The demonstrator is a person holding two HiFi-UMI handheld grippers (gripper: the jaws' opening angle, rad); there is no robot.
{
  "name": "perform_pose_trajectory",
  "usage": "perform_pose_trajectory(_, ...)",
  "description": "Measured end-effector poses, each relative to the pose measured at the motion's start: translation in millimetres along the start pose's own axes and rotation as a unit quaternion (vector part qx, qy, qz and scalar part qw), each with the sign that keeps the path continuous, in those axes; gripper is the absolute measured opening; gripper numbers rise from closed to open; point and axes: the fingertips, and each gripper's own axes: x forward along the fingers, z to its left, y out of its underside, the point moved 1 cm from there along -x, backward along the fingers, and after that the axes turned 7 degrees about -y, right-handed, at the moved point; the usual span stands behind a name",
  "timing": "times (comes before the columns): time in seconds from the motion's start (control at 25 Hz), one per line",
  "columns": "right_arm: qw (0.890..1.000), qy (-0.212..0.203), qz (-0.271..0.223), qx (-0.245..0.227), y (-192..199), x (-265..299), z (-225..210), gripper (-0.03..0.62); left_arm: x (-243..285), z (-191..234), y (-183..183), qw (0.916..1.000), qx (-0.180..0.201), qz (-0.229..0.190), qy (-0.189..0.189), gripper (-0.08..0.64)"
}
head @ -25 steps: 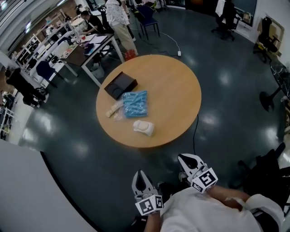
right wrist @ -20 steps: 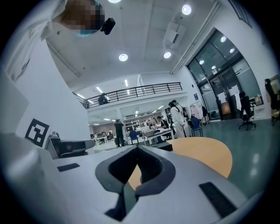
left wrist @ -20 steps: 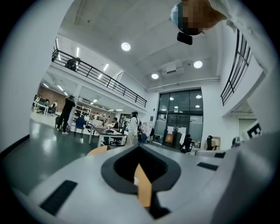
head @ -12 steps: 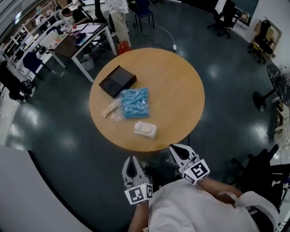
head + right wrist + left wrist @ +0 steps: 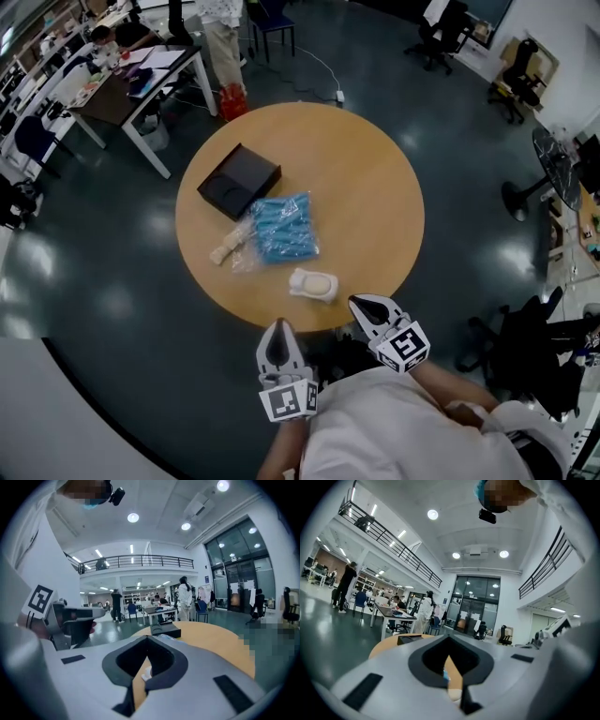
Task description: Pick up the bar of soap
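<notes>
The bar of soap (image 5: 313, 284), white and rounded, lies on the round wooden table (image 5: 375, 197) near its front edge. My left gripper (image 5: 277, 339) hovers just short of that edge, below and left of the soap, jaws together and empty. My right gripper (image 5: 361, 305) is at the table's edge, just right of the soap, also shut and empty. In the right gripper view the soap (image 5: 146, 673) shows as a white scrap through the gap in the closed right gripper (image 5: 149, 640). The left gripper (image 5: 449, 640) shows its jaws meeting, with the table beyond.
A blue packet (image 5: 284, 228), a black box (image 5: 238, 181) and a clear bag with a beige item (image 5: 232, 249) lie on the table's left half. Desks, chairs and people (image 5: 217, 28) fill the far left. A fan (image 5: 539, 178) stands right.
The view has closed in on the table. Both grippers now sit nearer its front edge, and the soap lies closer to them than a second ago.
</notes>
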Motion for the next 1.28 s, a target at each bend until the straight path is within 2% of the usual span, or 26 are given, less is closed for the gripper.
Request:
perform_pose_trajectory(0.16, 0.996, -0.022, 0.085, -0.018, 27.5, 32.5, -10.9, 0.012, 19.4, 11.9, 1.3, 1.0000, -0.004, 0.002, -0.003, 0.003)
perform_pose_trajectory(0.28, 0.982, -0.056, 0.176, -0.045, 62.0, 54.6, -16.2, 0.012, 27.0, 8.9, 4.2, 0.9999, -0.012, 0.002, 0.008, 0.003)
perform_pose_trajectory(0.48, 0.941, -0.090, 0.309, -0.109, 107.0, 95.7, -30.6, 0.031, 32.4, 11.0, 4.3, 0.9999, -0.012, 0.003, 0.004, 0.003)
perform_pose_trajectory(0.52, 0.931, -0.101, 0.331, -0.115, 114.0, 106.1, -31.8, 0.112, 32.6, 12.7, 4.0, 0.9999, -0.010, 0.004, 0.003, 0.003)
perform_pose_trajectory(0.56, 0.921, -0.112, 0.354, -0.122, 122.0, 115.8, -32.7, 0.150, 32.5, 14.7, 6.3, 0.9999, -0.010, 0.007, 0.002, 0.003)
perform_pose_trajectory(0.64, 0.896, -0.130, 0.402, -0.139, 140.5, 131.3, -34.3, 0.187, 31.1, 20.1, 15.6, 0.9996, -0.022, 0.015, 0.003, 0.003)
perform_pose_trajectory(0.72, 0.873, -0.141, 0.442, -0.152, 157.9, 143.7, -36.0, 0.198, 28.9, 26.1, 18.1, 0.9992, -0.032, 0.023, 0.001, 0.003)
perform_pose_trajectory(1.0, 0.808, -0.152, 0.543, -0.169, 202.0, 161.1, -39.6, 0.247, 24.5, 44.5, 15.6, 0.9988, -0.039, 0.027, -0.012, 0.003)
perform_pose_trajectory(1.28, 0.763, -0.147, 0.613, -0.142, 213.8, 162.3, -45.0, 0.262, 23.9, 58.9, 15.6, 0.9978, -0.055, 0.028, -0.024, 0.003)
